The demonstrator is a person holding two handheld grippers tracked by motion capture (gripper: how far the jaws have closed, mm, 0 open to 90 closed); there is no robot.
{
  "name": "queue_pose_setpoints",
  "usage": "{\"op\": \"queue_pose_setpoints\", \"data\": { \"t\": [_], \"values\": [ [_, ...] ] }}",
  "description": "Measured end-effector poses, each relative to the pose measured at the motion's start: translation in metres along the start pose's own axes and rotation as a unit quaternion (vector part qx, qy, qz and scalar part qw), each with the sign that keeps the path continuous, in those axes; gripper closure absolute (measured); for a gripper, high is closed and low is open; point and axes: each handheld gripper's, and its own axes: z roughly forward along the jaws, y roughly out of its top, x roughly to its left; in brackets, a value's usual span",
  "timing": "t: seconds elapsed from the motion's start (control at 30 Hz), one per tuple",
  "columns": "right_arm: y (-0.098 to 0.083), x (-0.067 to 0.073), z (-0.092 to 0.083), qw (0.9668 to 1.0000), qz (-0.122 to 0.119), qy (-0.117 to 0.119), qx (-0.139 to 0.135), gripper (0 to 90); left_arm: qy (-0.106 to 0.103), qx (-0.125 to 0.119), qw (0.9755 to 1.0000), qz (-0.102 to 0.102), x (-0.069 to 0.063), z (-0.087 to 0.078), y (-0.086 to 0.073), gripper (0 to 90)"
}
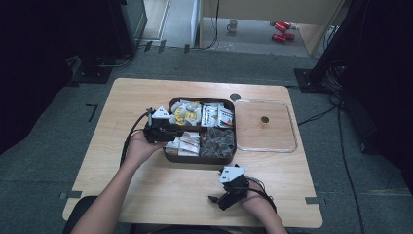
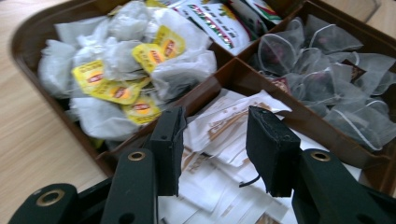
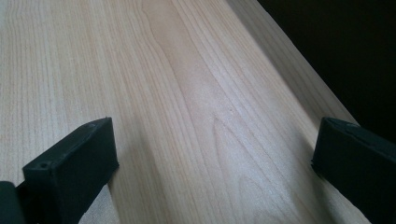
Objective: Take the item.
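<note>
While the left gripper (image 2: 215, 154) hovers over the white paper sachets (image 2: 219, 135) in the near-left compartment of the brown divided tray (image 1: 168, 157), its fingers stand apart, nothing grasped; pickup remains. Right gripper (image 3: 212, 163) rests released on the wooden surface (image 3: 187, 93).

Black two-jaw left tool (image 1: 171, 132), brass-ringed screws, grey three-cornered plates, black cables, bare forearms
</note>
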Motion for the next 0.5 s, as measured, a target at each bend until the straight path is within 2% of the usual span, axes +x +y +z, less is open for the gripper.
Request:
{"op": "queue_pose_setpoints", "data": {
  "t": [0.33, 0.5],
  "values": [
    [0.0, 0.0, 0.0, 1.0, -0.001, 0.0, 0.0, 0.0, -0.004, 0.014, 0.9998, 0.01, -0.003, 0.013, -0.001, 57.7],
    [0.0, 0.0, 0.0, 1.0, -0.001, 0.0, 0.0, 0.0, -0.001, 0.015, 0.9997, 0.017, -0.003, 0.017, -0.002, 60.9]
  ]
}}
